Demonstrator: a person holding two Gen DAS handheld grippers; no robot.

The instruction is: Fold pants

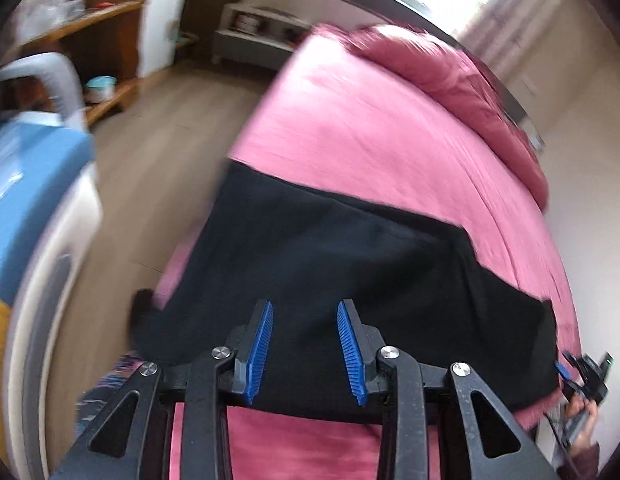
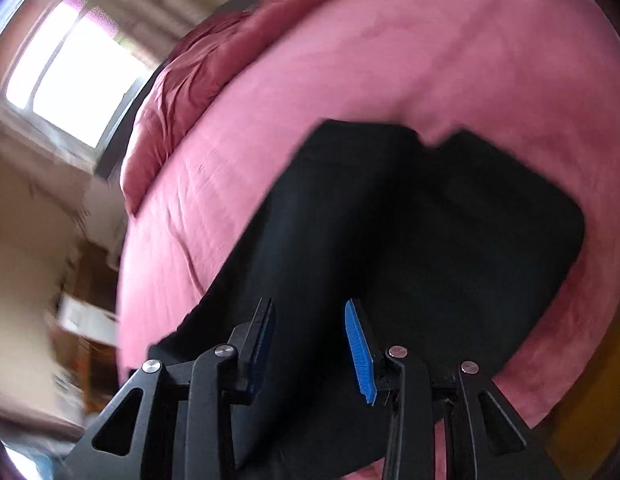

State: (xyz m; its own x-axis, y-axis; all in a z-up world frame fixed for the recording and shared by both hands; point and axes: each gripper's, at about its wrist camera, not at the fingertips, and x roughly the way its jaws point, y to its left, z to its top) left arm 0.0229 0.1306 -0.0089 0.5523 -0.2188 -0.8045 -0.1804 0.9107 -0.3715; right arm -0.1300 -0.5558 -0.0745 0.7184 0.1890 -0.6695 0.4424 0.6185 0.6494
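Black pants (image 1: pixel 341 264) lie spread flat on a bed with a pink sheet (image 1: pixel 349 120). In the left wrist view my left gripper (image 1: pixel 306 308) is open and empty, hovering over the near edge of the pants. My right gripper (image 1: pixel 581 376) shows at the far right of that view, by the pants' right end. In the right wrist view the pants (image 2: pixel 409 240) fill the middle, with a notch in their far edge. My right gripper (image 2: pixel 310 306) is open and empty above their near part. Both views are blurred by motion.
A bunched dark pink duvet (image 1: pixel 449 72) lies at the far end of the bed, under a window (image 2: pixel 70 76). Left of the bed are wooden floor (image 1: pixel 162 152), wooden shelves (image 1: pixel 94 40), a white cabinet (image 1: pixel 162 20) and a blue-topped object (image 1: pixel 26 184).
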